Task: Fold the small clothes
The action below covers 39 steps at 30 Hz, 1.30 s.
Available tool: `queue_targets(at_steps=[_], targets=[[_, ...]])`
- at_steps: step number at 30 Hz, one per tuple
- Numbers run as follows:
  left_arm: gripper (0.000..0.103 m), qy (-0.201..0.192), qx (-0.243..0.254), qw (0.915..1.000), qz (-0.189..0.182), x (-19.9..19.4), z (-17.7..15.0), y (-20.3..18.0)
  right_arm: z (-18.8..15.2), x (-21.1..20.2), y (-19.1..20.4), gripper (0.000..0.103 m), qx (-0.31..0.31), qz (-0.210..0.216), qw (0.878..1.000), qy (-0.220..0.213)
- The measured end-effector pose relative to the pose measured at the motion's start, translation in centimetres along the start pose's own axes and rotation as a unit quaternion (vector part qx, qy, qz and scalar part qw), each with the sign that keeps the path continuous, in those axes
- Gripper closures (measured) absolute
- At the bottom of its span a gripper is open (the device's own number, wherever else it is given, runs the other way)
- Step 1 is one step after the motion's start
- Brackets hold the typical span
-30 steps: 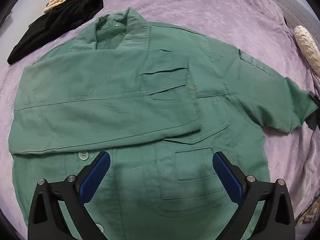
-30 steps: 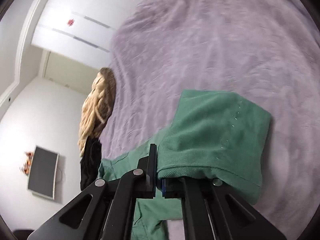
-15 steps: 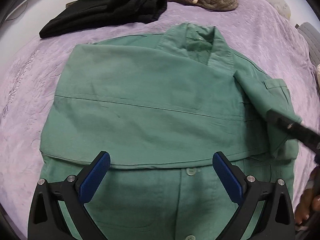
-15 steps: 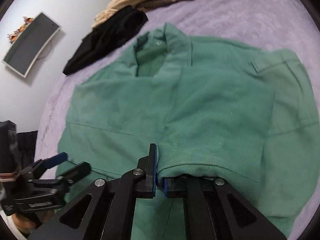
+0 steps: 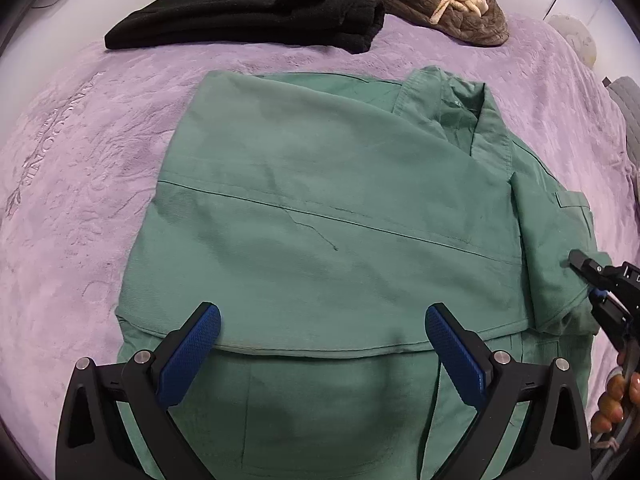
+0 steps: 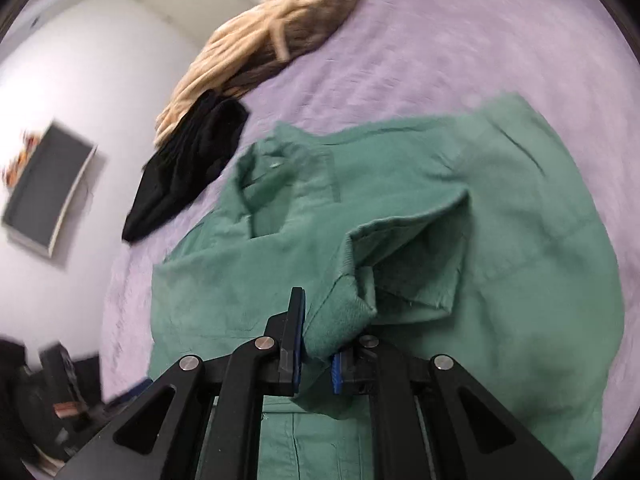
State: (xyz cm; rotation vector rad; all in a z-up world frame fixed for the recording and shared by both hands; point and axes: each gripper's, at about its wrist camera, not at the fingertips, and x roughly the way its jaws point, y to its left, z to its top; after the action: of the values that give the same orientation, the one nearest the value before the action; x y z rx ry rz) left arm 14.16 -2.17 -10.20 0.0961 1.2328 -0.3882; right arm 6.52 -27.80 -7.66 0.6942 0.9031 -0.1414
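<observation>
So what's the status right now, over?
Left hand-held gripper open above shirt. Right hand-held gripper opening, sleeve between its jaws. Nothing in the way.

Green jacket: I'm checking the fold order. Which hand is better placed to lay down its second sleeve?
Right. Its tool is opening with the green jacket's sleeve cuff between the pads; the left tool hovers open, empty.

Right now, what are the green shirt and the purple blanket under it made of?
The green collared shirt looks like a matte woven cotton twill: flat, crisp stitched seams, plain buttons, sharp folds. I can't be sure of the fibre. The purple blanket looks like soft plush fleece, maybe polyester: fuzzy nap with a pressed-in pattern and lettering.
</observation>
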Motion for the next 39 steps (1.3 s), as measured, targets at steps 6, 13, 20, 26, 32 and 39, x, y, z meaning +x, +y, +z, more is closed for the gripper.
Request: queue_targets(at_steps=[6, 13, 20, 26, 32, 39], targets=[[0.001, -0.021, -0.034, 0.9991, 0.012, -1.1, 0.9, 4.2, -4.0, 5.9, 10.5, 0.085, -0.211, -0.046, 0.974, 0.072], [0.001, -0.021, -0.069, 0.9971, 0.026, -1.0, 1.3, 7.6, -8.1, 7.2, 12.0, 0.03, -0.246, -0.029, 0.961, 0.123], [0.001, 0.011, -0.035, 0.998, -0.052, 0.9, 2.0, 3.9, -7.2, 0.8, 1.7, 0.03, -0.041, 0.012, 0.993, 0.115], [0.001, 0.062, 0.025, 0.9912, -0.114, 4.1, 2.2, -3.0, -7.6, -3.7, -10.0, 0.029, 0.179, 0.047, 0.98, 0.066], [0.058, 0.062, 0.036, 0.9891, -0.129, 5.0, 2.8, -6.3, -7.8, -5.0, -15.3, 0.026, 0.288, 0.086, 0.954, -0.002], [0.088, 0.039, 0.022, 0.9875, -0.151, 3.3, 3.7, -3.6, -6.4, -4.8, -18.5, 0.025, 0.35, 0.139, 0.925, -0.044]])
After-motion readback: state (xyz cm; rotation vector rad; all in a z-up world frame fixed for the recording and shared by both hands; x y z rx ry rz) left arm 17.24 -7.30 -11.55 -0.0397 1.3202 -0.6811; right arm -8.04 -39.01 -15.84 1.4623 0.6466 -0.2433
